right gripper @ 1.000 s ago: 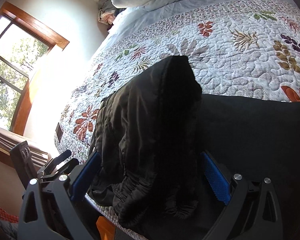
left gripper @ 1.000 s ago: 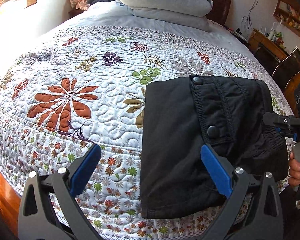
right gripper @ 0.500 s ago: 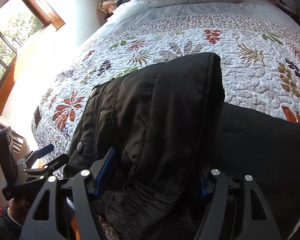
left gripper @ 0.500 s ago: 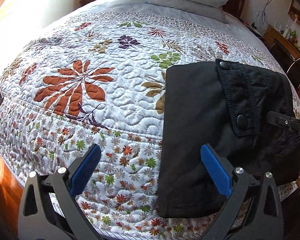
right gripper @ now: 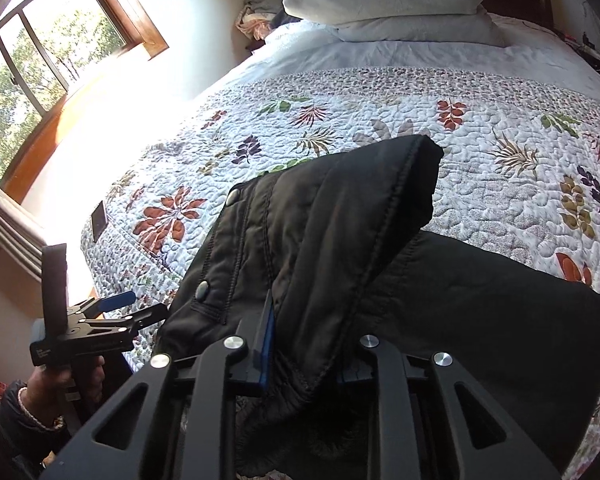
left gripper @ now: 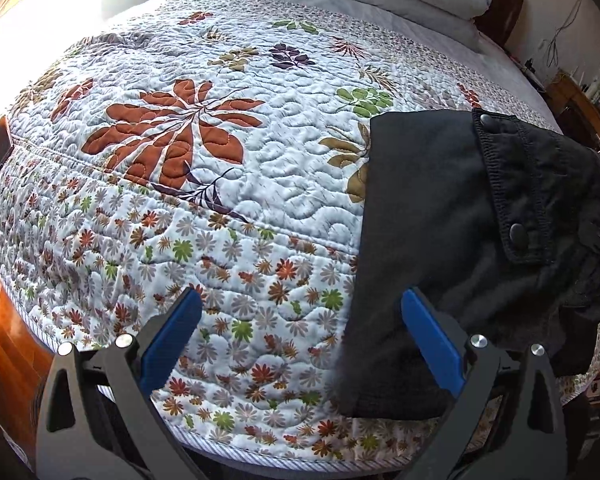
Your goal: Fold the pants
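Right tongs [right gripper: 304, 344] just closing on the pants [right gripper: 340, 248] waistband, left tongs [left gripper: 300, 340] open just beside the fold on the bed [left gripper: 220, 184].

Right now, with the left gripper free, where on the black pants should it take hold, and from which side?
Probably the pants' bare left edge, which hangs over the bed's near side. It lies flat and straight, right beside the open left gripper, so come from the left. The right gripper, whose jaws have just been closing, already pinches the bunched waistband part.
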`<state>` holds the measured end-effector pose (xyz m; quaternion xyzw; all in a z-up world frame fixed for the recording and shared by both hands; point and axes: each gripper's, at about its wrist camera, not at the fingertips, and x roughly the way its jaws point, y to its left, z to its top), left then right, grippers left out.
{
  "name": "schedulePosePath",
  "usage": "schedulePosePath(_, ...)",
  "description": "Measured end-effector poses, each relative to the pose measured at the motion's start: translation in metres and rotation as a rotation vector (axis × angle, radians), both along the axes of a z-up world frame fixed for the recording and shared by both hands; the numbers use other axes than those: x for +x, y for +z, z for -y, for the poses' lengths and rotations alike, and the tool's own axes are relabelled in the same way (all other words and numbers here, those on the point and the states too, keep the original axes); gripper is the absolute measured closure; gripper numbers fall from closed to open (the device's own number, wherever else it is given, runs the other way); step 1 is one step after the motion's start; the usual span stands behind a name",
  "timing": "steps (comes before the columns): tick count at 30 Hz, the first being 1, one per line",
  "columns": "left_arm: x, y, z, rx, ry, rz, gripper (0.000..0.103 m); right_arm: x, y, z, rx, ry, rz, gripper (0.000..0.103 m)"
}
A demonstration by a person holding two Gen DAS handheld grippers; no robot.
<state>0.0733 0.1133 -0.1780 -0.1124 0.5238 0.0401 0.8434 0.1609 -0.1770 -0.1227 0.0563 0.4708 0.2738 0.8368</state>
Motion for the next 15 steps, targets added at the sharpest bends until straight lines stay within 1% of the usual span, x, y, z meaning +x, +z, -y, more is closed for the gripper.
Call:
schedulePosePath(4, -0.001, -0.004, 0.005, -0.061, -0.018, 0.010, 0.003, -0.002, 0.001, 0.005, 0.040, -0.008, -0.009, 0.083)
schedulePosePath(5, -0.001, -0.004, 0.006, -0.089, -0.026, 0.017, 0.003, -0.003, 0.002, 0.007, 0.049, -0.009, -0.012, 0.083)
schedulePosePath(9, -0.001, -0.006, 0.014, -0.256, -0.074, 0.028, 0.003, -0.004, 0.004, 0.018, 0.108, -0.017, -0.037, 0.084)
schedulePosePath(11, -0.001, -0.005, 0.024, -0.320, -0.114, 0.028, 0.003, -0.006, 0.008, 0.025, 0.143, -0.022, -0.043, 0.084)
schedulePosePath(15, 0.000, 0.006, 0.043, -0.345, -0.179, 0.043, 0.003, -0.011, 0.022, 0.038, 0.158, -0.028, -0.028, 0.084)
